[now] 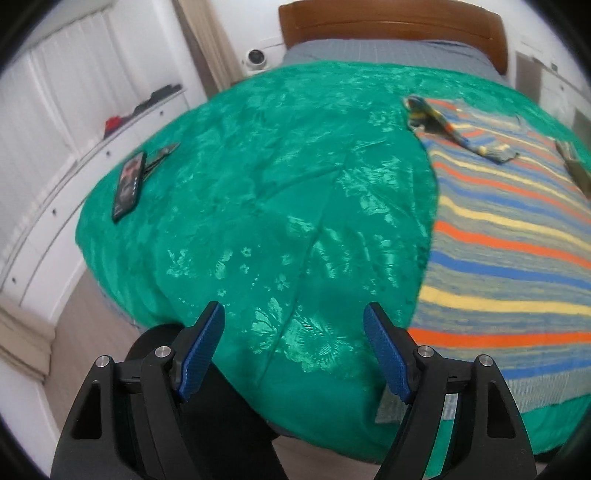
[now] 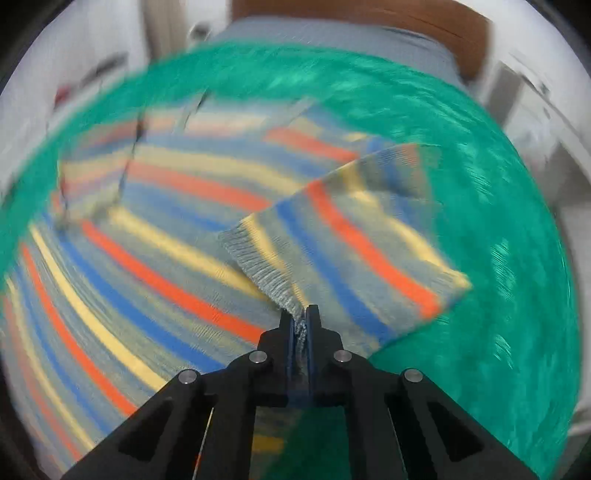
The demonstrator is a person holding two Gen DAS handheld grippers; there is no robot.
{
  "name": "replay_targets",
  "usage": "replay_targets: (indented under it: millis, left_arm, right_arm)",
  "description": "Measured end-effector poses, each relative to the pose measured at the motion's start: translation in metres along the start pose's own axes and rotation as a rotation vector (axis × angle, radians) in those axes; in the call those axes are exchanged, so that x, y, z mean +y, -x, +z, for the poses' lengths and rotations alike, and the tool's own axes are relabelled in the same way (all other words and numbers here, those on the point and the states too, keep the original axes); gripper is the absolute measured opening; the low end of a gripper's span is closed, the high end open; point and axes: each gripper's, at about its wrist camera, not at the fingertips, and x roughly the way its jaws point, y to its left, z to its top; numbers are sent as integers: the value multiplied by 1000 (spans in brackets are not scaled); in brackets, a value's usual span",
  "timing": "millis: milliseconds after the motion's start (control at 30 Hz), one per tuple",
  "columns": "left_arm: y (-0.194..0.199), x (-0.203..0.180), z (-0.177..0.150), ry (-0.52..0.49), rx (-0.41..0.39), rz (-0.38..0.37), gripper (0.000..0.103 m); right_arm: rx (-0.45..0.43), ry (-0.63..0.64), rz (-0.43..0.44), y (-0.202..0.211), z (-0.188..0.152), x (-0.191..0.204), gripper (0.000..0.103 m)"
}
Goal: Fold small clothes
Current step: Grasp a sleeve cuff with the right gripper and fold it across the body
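A striped knit sweater [image 1: 517, 236] in grey, blue, orange and yellow lies spread on a green bedspread [image 1: 258, 192]. In the left wrist view one sleeve [image 1: 454, 129] is folded across its chest at the far end. My left gripper [image 1: 293, 314] is open above the green cover, left of the sweater's hem, with nothing between its blue pads. In the right wrist view my right gripper [image 2: 300, 314] is shut on the ribbed cuff of the other sleeve [image 2: 354, 243], which is lifted over the sweater's body [image 2: 147, 266]. That view is blurred by motion.
A phone [image 1: 128, 184] and a dark flat item lie at the bed's left edge. White drawers [image 1: 74, 147] stand along the left wall, and a wooden headboard [image 1: 388, 22] closes the far end. A person's dark-clad leg [image 1: 207, 424] shows below the left gripper.
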Motion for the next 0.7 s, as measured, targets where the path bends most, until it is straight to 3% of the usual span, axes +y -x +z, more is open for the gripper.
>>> replay_targets:
  millis: [133, 267, 367, 533, 700]
  left_arm:
    - [-6, -3, -3, -9, 24, -8, 79]
    - [-2, -10, -4, -37, 3, -2, 79]
    - [1, -14, -5, -56, -7, 6, 79]
    - [2, -13, -5, -60, -13, 16, 79]
    - [-3, -14, -5, -60, 8, 18, 79]
  right_arm:
    - [-70, -322, -74, 48, -16, -107, 5]
    - [-51, -532, -109, 66, -48, -176, 5]
    - [-28, -720, -1, 59, -72, -208, 5]
    - [-91, -1036, 169, 65, -114, -249, 4]
    - [-52, -1218, 270, 58, -153, -256, 4]
